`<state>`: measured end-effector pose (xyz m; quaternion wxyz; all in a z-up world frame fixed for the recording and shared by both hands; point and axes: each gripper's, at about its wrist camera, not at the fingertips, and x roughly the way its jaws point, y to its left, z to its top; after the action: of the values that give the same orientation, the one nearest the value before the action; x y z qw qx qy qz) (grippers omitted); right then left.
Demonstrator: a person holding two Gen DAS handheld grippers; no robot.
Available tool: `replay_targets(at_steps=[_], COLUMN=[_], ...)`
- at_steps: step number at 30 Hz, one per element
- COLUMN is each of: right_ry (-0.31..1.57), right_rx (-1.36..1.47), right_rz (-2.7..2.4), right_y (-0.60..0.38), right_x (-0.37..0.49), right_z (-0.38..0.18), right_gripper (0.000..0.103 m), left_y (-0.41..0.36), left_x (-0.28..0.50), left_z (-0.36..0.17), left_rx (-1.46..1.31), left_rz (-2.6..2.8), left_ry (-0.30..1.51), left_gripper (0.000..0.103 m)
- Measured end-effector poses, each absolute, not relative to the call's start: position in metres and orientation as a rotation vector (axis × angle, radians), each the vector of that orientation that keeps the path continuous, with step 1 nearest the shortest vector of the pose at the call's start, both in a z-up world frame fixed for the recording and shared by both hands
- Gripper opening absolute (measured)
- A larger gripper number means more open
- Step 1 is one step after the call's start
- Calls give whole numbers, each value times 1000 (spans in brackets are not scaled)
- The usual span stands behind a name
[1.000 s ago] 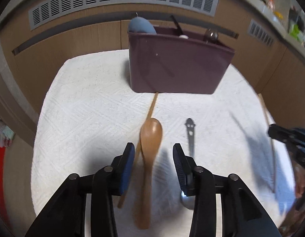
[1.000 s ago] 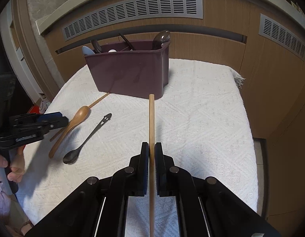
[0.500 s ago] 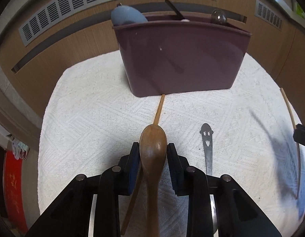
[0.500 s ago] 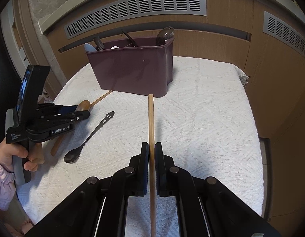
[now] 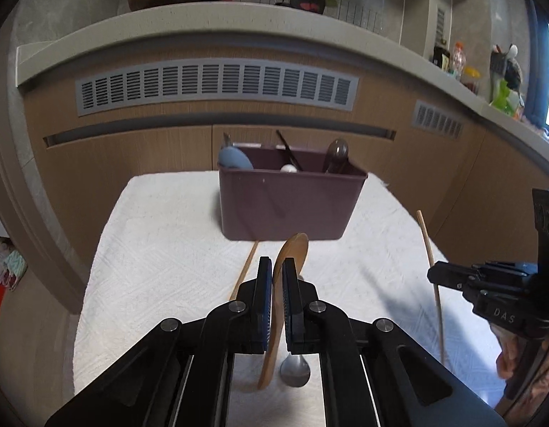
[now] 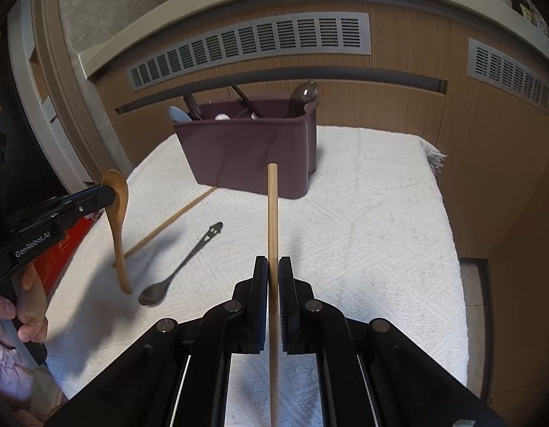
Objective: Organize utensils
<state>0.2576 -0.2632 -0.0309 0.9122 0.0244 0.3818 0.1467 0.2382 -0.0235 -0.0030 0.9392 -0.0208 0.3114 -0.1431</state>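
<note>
**A:** Left wrist view first. Your left gripper [image 5: 277, 277] is clenched on the wooden spoon [image 5: 290, 256], bowl forward at frame centre, in line with the maroon caddy [image 5: 288, 206] above it. A second ago that spoon lay flat on the white cloth [image 5: 160, 249] between spread jaws; now it is off the cloth. One chopstick [image 5: 244, 272] and the metal spoon [image 5: 295, 373] lie below.

**B:** And how far along am I?

**A:** Several utensils already stand in the caddy; I'd judge two loose pieces remain, besides the two you carry.

**B:** Right view?

**A:** Your right gripper [image 6: 273, 277] grips a second chopstick [image 6: 272, 213], tip toward the caddy [image 6: 249, 149] at upper centre, as before. At left, the wooden spoon [image 6: 117, 213] hangs, handle tip near the cloth [image 6: 381, 231], beside the metal spoon [image 6: 181, 267].
</note>
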Motion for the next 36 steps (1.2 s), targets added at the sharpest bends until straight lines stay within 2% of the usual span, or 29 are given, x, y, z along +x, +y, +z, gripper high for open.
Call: replay_targets(at_steps=[13, 17, 19, 20, 21, 22, 23, 32, 33, 34, 35, 36], right_ry=[753, 757, 770, 774, 777, 778, 778, 787, 788, 788, 789, 790], right_rx=[48, 34, 40, 46, 49, 51, 51, 39, 42, 46, 49, 52], right_rz=[297, 294, 292, 293, 292, 290, 290, 280, 282, 285, 286, 286], right_y=[-263, -260, -261, -261, -261, -261, -261, -260, -261, -261, -261, -262], right_x=[253, 254, 256, 257, 258, 258, 259, 266, 266, 267, 268, 269], right_z=[-16, -16, -19, -20, -21, -21, -21, -27, -28, -28, -28, -28], right_gripper=[5, 5, 5, 5, 5, 5, 5, 5, 5, 5, 5, 5], left_y=[-18, -17, -19, -22, -25, -28, -30, -66, -70, -73, -75, -75], left_x=[243, 262, 275, 285, 293, 300, 307, 368, 368, 368, 365, 361], left_z=[-4, -20, -34, -43, -50, -56, -62, -105, -105, -105, -104, -103], left_rx=[-42, -55, -69, -76, -85, -93, -104, -11, 20, 36, 44, 55], left_rz=[-272, -281, -279, -288, -292, -285, -269, -108, -96, -94, -97, -98], left_ry=[636, 751, 817, 854, 879, 895, 901, 982, 950, 933, 916, 899], left_gripper=[6, 8, 14, 29, 51, 59, 61, 61, 57, 48, 31, 31])
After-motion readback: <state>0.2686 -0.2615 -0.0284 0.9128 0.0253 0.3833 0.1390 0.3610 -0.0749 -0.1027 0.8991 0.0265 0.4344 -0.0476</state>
